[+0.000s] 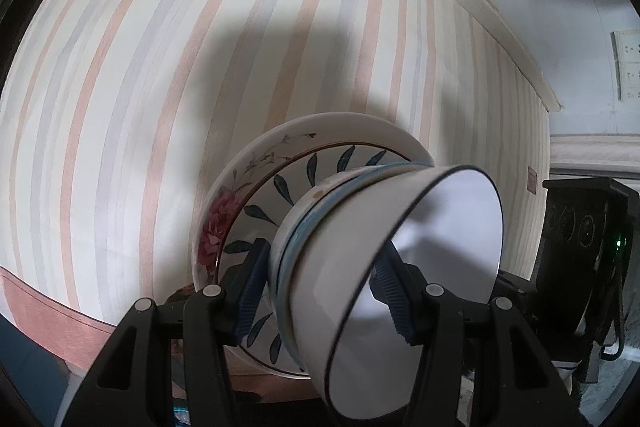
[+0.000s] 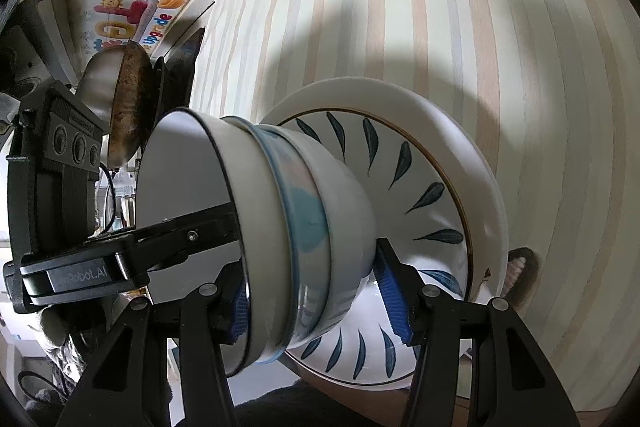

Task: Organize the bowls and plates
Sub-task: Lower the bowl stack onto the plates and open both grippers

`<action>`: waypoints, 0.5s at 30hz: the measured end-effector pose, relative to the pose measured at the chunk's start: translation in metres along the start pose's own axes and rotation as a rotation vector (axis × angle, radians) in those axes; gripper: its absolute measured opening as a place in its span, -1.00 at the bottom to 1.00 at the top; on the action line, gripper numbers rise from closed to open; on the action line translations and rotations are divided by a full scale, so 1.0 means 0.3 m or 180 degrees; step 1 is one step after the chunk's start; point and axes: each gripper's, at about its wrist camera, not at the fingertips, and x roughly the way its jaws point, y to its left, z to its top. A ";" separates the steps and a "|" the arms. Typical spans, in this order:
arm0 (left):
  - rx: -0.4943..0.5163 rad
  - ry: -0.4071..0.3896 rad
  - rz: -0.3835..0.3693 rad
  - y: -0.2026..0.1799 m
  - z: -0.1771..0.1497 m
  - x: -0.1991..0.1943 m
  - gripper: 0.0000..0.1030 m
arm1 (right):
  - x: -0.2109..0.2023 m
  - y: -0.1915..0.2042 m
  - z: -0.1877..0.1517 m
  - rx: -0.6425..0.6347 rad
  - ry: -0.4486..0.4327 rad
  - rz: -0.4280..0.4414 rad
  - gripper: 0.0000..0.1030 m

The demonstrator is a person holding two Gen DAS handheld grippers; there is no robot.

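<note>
Together, both grippers hold one nested stack of dishes above a striped table point(image 1: 160, 67). At the bottom sits a rose plate point(image 1: 224, 211), then a leaf-patterned plate point(image 2: 424, 195), and on these a stack of bowls point(image 2: 304, 227) topped by a white bowl with a dark rim point(image 1: 404, 267).

From one side, the left gripper point(image 1: 324, 291) has a blue pad inside the top bowl and the other out by the plates, so its half-spread jaws clamp the bowl stack through the wall. From the opposite side, the right gripper point(image 2: 316, 295) does the same, one pad at the top bowl's rim, the other under the lowest bowl against the leaf plate.

Gripping from both sides likely keeps the heavy, slippery pile level. Dishes appear sorted already: plates below, bowls above. Beyond the table's far edge are a frying pan point(image 2: 128, 107) and a colourful carton point(image 2: 120, 11)
</note>
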 end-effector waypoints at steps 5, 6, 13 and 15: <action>0.0009 -0.0017 0.0050 -0.009 -0.006 0.000 -0.01 | -0.019 0.002 0.003 -0.0036 -0.0014 -0.0041 0.11; 0.0011 -0.0024 0.0067 -0.010 -0.008 -0.002 -0.01 | -0.026 0.004 0.005 -0.0047 -0.0022 -0.0051 0.11; 0.0207 -0.0357 0.0510 -0.047 -0.065 -0.099 -0.01 | -0.113 0.048 -0.020 -0.0157 -0.0201 -0.0423 0.12; 0.0298 -0.0490 0.0645 -0.059 -0.099 -0.137 0.00 | -0.141 0.065 -0.042 -0.0185 -0.0272 -0.0527 0.14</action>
